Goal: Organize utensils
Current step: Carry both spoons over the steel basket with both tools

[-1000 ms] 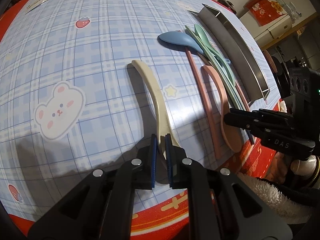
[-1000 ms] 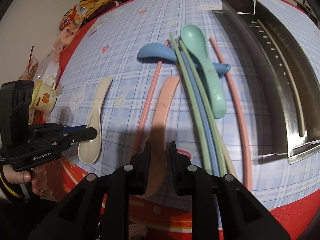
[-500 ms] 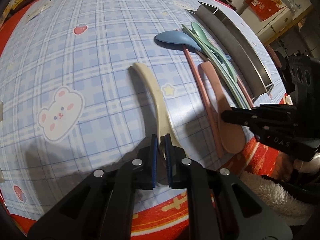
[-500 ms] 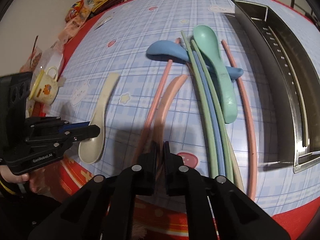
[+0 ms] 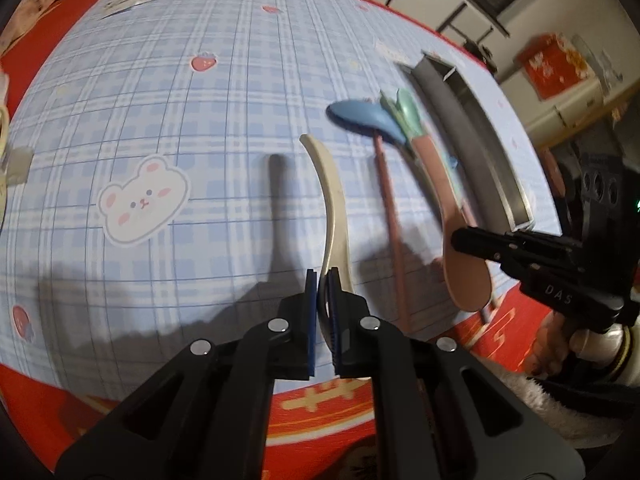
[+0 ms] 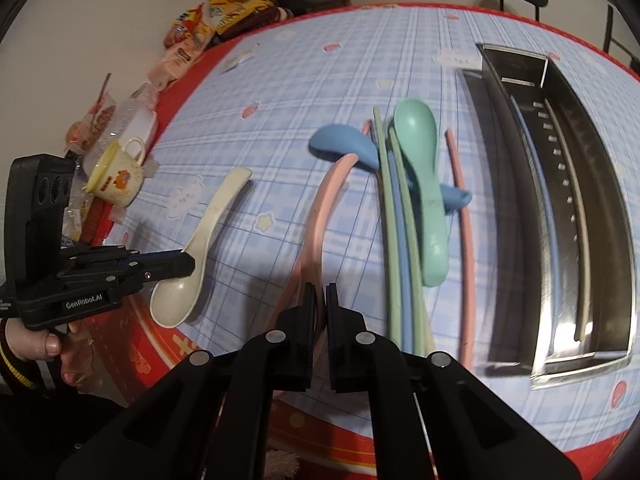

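On the counter (image 6: 280,92) a row of utensils lay side by side. Farthest left was a spoon (image 6: 192,264), gripped at its bowl by the left claw (image 6: 188,262). To its right came a second spoon (image 6: 320,208), its bowel end caught in the right claw (image 6: 318,294). Right of that lay a bundle of chopsticks (image 6: 394,240) with a third spoon (image 6: 424,200) on top and a fourth spoon (image 6: 344,144) crossing beneath them. A metal tray (image 6: 600,184) stood farthest right, with chopsticks in it. A cup (image 6: 116,176) sat at the counter's left edge.
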`<action>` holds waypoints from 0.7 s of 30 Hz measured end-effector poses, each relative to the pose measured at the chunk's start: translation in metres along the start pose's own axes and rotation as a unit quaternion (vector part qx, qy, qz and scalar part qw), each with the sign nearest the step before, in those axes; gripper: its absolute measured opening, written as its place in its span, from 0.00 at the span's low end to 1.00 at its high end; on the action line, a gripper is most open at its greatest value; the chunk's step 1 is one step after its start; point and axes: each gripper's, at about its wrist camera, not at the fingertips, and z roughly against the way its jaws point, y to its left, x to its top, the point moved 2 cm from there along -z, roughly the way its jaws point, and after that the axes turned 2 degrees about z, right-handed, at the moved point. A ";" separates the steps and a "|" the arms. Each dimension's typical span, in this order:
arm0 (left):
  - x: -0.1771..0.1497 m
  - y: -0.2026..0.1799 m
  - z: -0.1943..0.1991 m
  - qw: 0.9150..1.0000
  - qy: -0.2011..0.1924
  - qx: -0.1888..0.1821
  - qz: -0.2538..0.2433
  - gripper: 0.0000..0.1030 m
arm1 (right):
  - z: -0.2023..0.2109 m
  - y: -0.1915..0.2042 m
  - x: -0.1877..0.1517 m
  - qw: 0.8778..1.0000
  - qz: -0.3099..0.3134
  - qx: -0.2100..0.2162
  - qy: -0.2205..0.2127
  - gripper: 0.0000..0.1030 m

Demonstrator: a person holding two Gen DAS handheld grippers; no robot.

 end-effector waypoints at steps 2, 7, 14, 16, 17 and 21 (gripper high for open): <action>0.002 -0.005 0.007 1.000 -0.012 -0.008 0.015 0.09 | 0.008 -0.006 0.002 1.000 0.005 0.004 -0.008 0.06; 0.011 -0.031 0.017 0.999 -0.037 -0.022 0.033 0.09 | 0.038 -0.031 0.005 0.999 0.010 0.011 -0.037 0.06; 0.032 -0.097 0.010 0.997 -0.057 -0.044 0.025 0.09 | 0.077 -0.087 0.012 0.998 -0.005 -0.004 -0.069 0.06; 0.036 -0.112 0.003 0.997 -0.056 -0.050 0.025 0.09 | 0.082 -0.106 0.013 0.997 -0.015 -0.015 -0.069 0.06; 0.039 -0.122 -0.001 0.997 -0.054 -0.056 0.027 0.09 | 0.084 -0.113 0.013 0.997 -0.017 -0.019 -0.068 0.06; 0.045 -0.149 -0.015 0.996 -0.053 -0.065 0.026 0.09 | 0.084 -0.145 0.012 0.997 -0.023 -0.038 -0.059 0.06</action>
